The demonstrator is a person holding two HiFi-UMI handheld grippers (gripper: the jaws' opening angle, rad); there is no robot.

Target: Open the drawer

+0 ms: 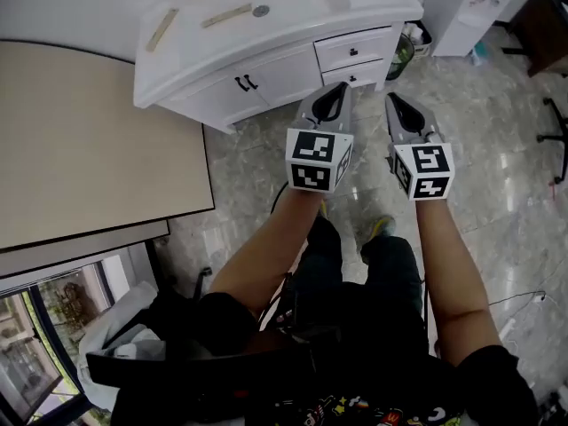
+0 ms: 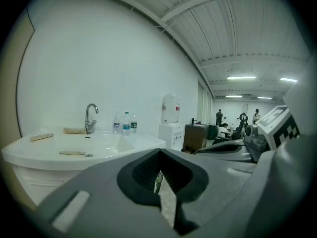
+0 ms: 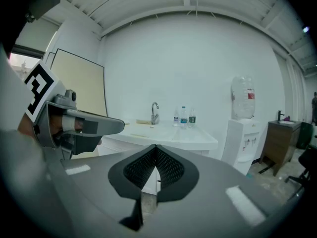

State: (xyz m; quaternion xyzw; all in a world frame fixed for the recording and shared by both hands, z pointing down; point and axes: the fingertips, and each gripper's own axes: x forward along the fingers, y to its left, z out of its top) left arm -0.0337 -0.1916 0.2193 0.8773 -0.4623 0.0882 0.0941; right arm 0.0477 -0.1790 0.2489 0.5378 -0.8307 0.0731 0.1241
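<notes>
Holding left gripper (image 1: 335, 93) and right gripper (image 1: 396, 102) side by side in the air, both sets of jaws pressed together on nothing, probably to line up an approach. Shut at the right end of the far white vanity (image 1: 266, 71), well apart from both: top drawer (image 1: 353, 50), front facing near, long axis running left to right.

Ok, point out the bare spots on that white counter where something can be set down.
Bare: the front strip of the counter, between the wooden strip and the edge above the drawers. Crowded: the back, with the tap and bottles, and the left end, with a second strip.
</notes>
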